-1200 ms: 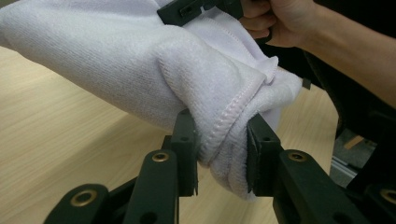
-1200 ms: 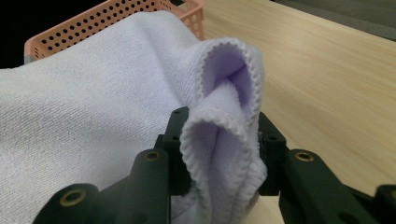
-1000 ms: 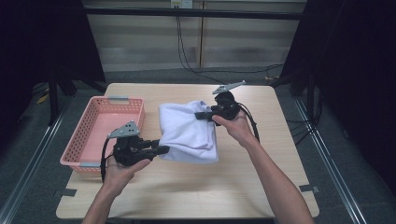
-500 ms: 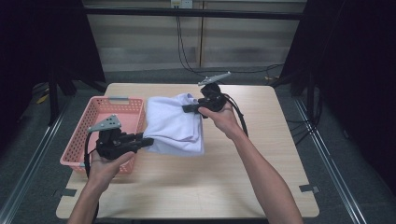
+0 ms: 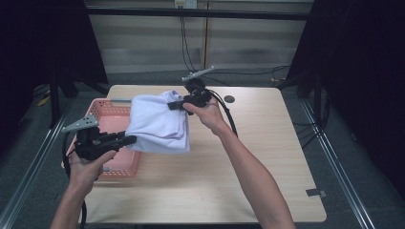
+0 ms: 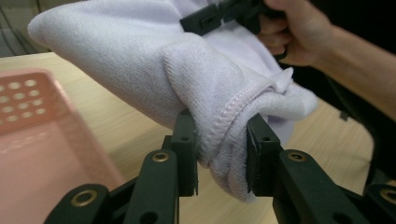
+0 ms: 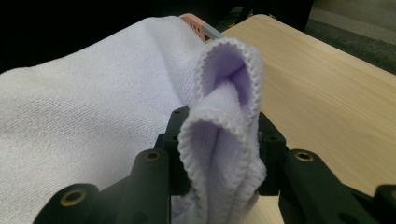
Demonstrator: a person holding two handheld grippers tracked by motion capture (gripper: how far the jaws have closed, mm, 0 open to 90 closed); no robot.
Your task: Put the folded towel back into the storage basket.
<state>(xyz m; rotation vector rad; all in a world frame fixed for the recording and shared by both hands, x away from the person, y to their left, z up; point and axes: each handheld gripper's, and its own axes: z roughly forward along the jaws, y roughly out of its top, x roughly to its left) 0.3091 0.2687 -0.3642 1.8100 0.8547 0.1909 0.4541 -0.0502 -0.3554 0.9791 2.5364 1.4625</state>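
A folded white towel hangs in the air between both hands, over the table's left half. My left gripper is shut on the towel's near left corner; in the left gripper view the thick hem is squeezed between the jaws. My right gripper is shut on the far right corner, and in the right gripper view the bunched hem sits between its pads. The towel's left edge reaches over the pink basket.
The pink perforated basket stands at the table's left edge, under my left hand. The wooden table has a small dark disc near its far side. Cables trail from both grippers. Dark floor surrounds the table.
Both grippers have carried the towel to the left and slightly up; it has left the middle of the table and now partly overhangs the pink basket.
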